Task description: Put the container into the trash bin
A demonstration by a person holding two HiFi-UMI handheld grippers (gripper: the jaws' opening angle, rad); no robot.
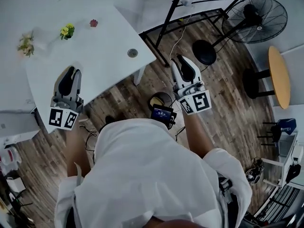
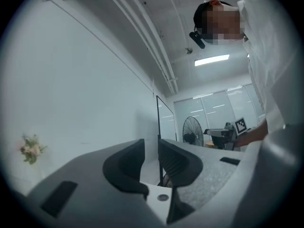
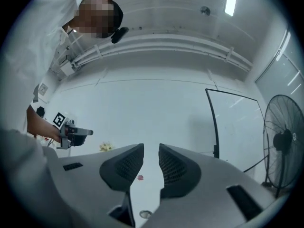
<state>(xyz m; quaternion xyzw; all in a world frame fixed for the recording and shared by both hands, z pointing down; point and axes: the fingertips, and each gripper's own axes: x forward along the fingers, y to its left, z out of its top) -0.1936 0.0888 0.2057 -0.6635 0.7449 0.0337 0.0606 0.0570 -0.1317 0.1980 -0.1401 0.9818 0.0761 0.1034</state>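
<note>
White tabletop (image 1: 109,37) shows no clear container. Left tool (image 1: 71,71) over its edge, right tool (image 1: 180,60) beside it, both slightly open, empty. We risk grabbing something wrong.

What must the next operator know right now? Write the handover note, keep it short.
Now: left claw has its jaws slightly apart and empty, raised over the white table.
The right claw has its jaws slightly apart and empty, held over the wooden floor beside the table.
Job's things: no container or trash bin can be picked out in any view. The table shows flower sprigs, a small red thing and a grey disc.
Done: cannot tell; nothing is held.
Left: locate container and trash bin, or confirm the drop is made.
</note>
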